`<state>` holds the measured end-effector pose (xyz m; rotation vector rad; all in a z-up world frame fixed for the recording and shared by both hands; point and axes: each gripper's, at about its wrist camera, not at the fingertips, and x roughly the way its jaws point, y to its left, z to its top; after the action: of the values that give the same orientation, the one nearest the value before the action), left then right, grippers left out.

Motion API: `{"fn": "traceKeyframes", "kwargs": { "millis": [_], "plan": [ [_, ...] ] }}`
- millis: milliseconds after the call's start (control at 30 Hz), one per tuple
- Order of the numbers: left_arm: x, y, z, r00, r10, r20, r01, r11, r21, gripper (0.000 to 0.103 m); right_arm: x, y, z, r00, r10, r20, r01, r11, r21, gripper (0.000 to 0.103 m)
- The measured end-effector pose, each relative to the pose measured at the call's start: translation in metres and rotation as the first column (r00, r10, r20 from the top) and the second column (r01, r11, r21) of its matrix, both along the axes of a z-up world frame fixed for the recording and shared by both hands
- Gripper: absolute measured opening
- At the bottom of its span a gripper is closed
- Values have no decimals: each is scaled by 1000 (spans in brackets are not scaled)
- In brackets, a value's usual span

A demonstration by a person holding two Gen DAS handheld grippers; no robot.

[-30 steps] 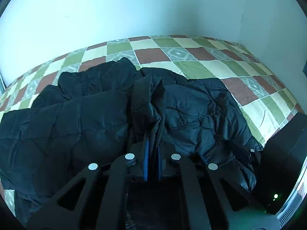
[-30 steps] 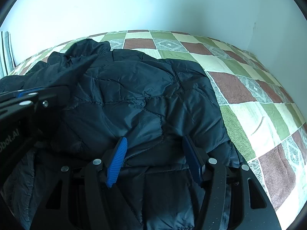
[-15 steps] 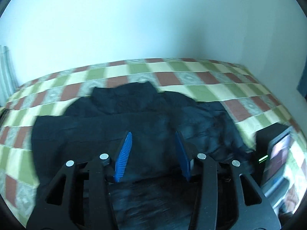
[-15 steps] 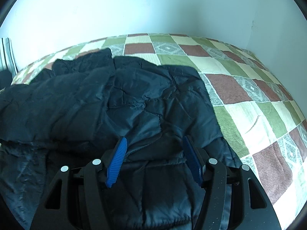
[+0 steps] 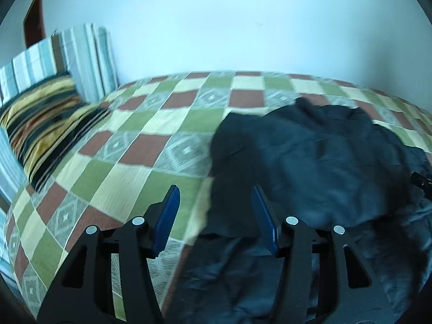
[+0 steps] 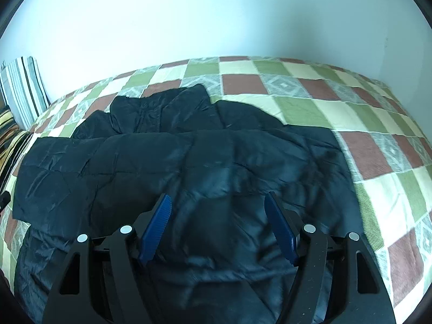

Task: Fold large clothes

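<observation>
One puffy, quilted black jacket [image 6: 189, 167] on smooth checkered bedspread [image 6: 337, 113].

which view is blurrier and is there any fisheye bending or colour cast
Left wrist view: motion-smeared, the black quilted jacket and checked bedspread soft. Right wrist view: sharper at the jacket's stitching, slight smear near the fingers. Both: far bed edge bowed, dark round corners, bluish cast.

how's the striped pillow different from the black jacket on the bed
The striped pillow stands upright against the wall at the head of the checked bedspread; the black quilted jacket lies spread flat across it. The pillow has pale and dark stripes; the jacket is plain black. The pillow looks smooth and firm, while the jacket is creased and partly folded over itself. Both are soft goods resting on the same bed.
</observation>
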<state>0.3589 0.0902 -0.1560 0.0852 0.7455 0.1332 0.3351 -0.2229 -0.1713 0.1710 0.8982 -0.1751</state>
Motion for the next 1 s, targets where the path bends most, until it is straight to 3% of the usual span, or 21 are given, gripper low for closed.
{"fn": "traceKeyframes", "kwargs": {
  "millis": [133, 200, 233, 300, 367, 533, 633, 800, 1000],
  "plan": [
    [8, 10, -20, 999, 17, -40, -17, 1000, 4, 55, 12, 8, -13, 1000, 13, -23, -13, 1000, -6, 69],
    [11, 10, -28, 999, 12, -51, -12, 1000, 10, 55, 16, 10, -20, 999, 22, -47, -20, 999, 27, 43],
    [12, 9, -31, 998, 7, -56, -7, 1000, 7, 55, 16, 10, -21, 999, 20, -48, -19, 999, 30, 40],
    [14, 6, -32, 998, 2, -59, -1, 1000, 6, 55, 15, 12, -19, 999, 38, -35, -37, 999, 37, 23],
    [14, 6, -28, 999, -4, -41, 3, 1000, -4, 55, 12, 11, -13, 999, 43, -17, -42, 999, 31, 18],
    [21, 1, -16, 1000, -25, -2, 24, 999, -45, 55, 0, -12, 4, 999, -20, 26, 20, 999, -28, 16],
    [37, -12, -26, 998, -45, -35, 44, 999, -17, 55, 2, -26, -8, 999, -46, -11, 45, 998, -48, 16],
    [60, -26, -63, 985, -70, -156, 74, 997, 21, 55, 6, -29, -35, 997, -32, -71, 27, 997, -69, 19],
    [66, -24, -80, 979, -78, -191, 80, 997, 6, 58, 9, -34, -52, 995, -30, -92, 28, 999, -30, 21]
  ]
}}
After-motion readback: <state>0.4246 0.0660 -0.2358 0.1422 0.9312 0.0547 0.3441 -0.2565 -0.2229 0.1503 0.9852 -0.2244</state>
